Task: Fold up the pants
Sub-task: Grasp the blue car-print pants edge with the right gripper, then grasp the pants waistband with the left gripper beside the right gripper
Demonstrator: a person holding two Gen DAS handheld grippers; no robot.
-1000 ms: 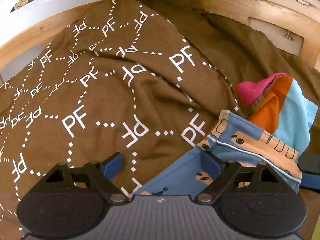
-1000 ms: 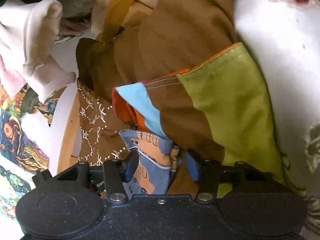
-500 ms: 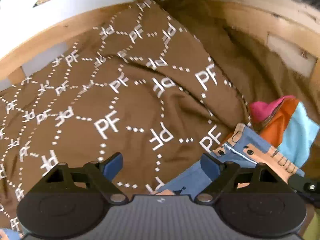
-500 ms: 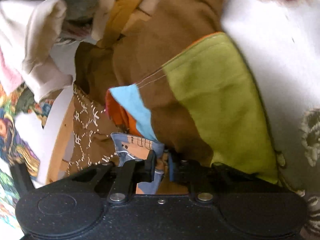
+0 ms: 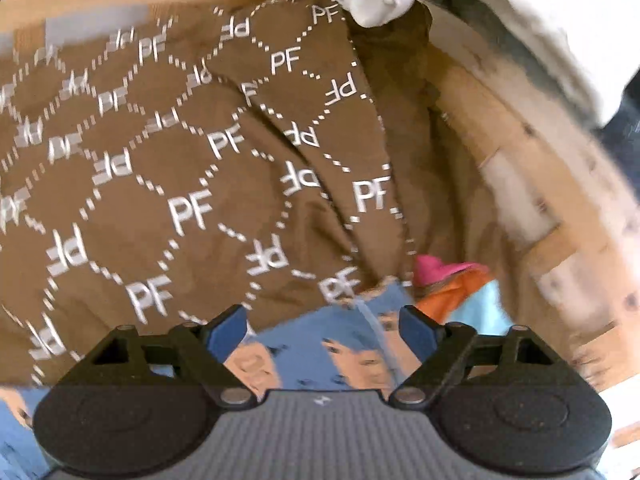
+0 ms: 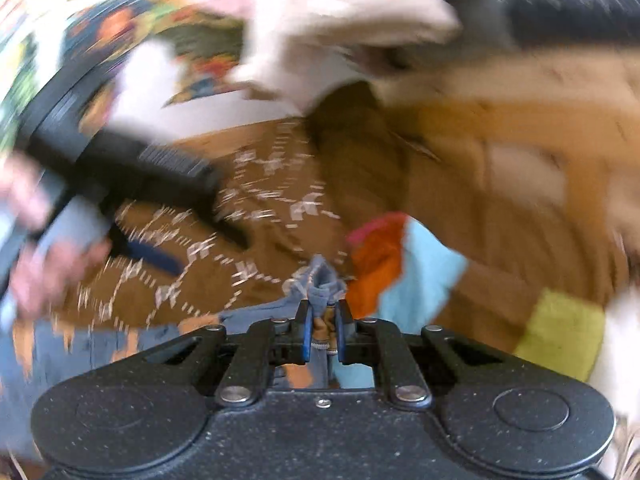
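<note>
Right wrist view: the right hand-held gripper (image 6: 322, 334) is pinching a bunched edge of the blue printed pants (image 6: 316, 280). One second ago its jaws stood apart around that fabric; they have since pressed together on it. The view has also rolled and is now blurred.

Left wrist view: the left hand-held gripper (image 5: 322, 330) is spread, jaws narrowing slightly. The pants (image 5: 320, 352) lie below and between its fingers, but no pad presses on them. The pants rest on brown PF-print cloth (image 5: 192, 208), just beside a multicoloured garment (image 5: 460, 292).

Judgement: one edge is secured. The left side likely needs its own grip before spreading and folding.
</note>
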